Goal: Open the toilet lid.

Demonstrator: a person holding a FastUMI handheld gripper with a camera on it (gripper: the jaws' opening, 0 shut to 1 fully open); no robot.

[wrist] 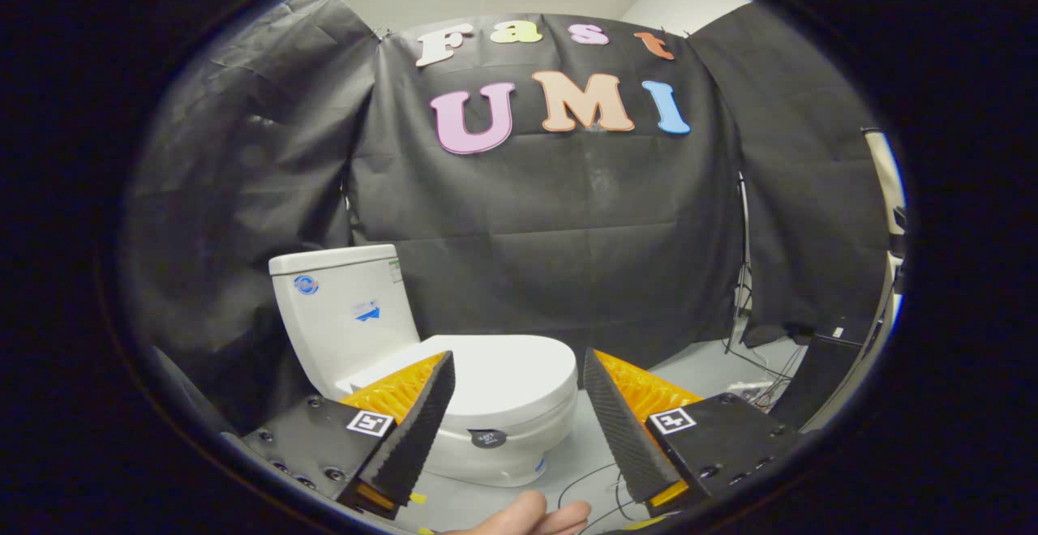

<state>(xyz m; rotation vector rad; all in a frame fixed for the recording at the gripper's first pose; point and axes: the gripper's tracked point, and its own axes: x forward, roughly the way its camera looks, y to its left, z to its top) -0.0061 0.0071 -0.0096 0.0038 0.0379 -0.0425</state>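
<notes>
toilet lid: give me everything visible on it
The toilet lid is white, glossy, plastic-looking, rounded at the front, and lies shut and flat on the bowl, hinged end toward the tank. Part of its left side is hidden behind the left finger. It sits just beyond the open gripper, seen through the gap between the fingers; nothing touches it. A dark round sticker sits on the bowl just below its front edge.
</notes>
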